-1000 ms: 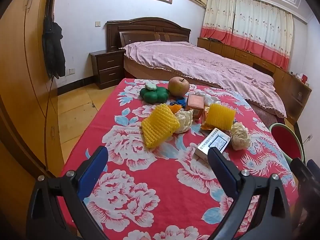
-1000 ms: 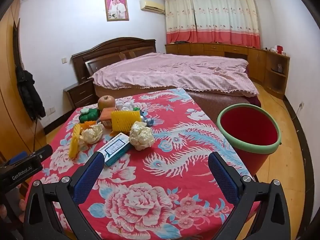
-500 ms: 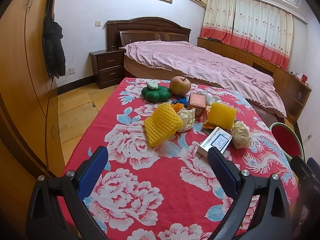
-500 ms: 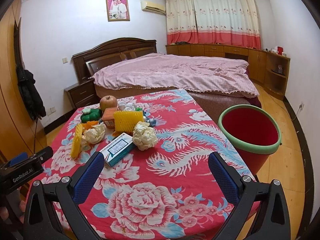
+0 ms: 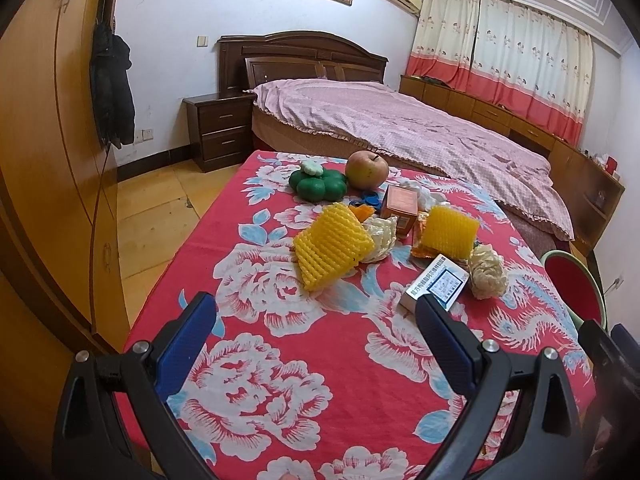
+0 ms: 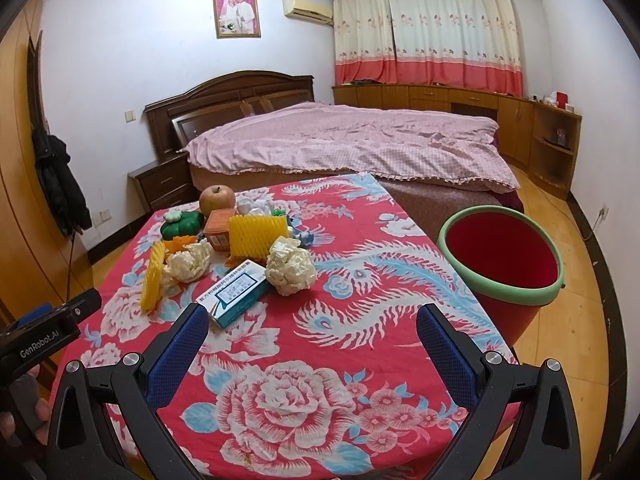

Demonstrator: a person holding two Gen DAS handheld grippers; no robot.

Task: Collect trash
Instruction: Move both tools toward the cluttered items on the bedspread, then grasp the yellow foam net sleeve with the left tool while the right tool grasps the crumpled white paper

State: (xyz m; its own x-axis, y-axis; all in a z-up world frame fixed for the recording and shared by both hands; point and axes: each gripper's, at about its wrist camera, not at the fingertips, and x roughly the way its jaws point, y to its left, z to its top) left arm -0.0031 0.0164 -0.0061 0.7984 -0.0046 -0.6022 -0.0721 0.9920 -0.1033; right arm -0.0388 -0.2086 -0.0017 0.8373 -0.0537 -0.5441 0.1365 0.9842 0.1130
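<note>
Flanking bare tablecloth (image 6: 328,344), spread right gripper (image 6: 312,332) fingers, seemingly unobstructed

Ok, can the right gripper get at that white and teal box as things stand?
Probably yes. The right gripper is open and empty, the box lies nearest it on the tablecloth, with nothing lying between.

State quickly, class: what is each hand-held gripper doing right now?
Left hand-held gripper: open, holding nothing.
Right hand-held gripper: open, holding nothing.
</note>
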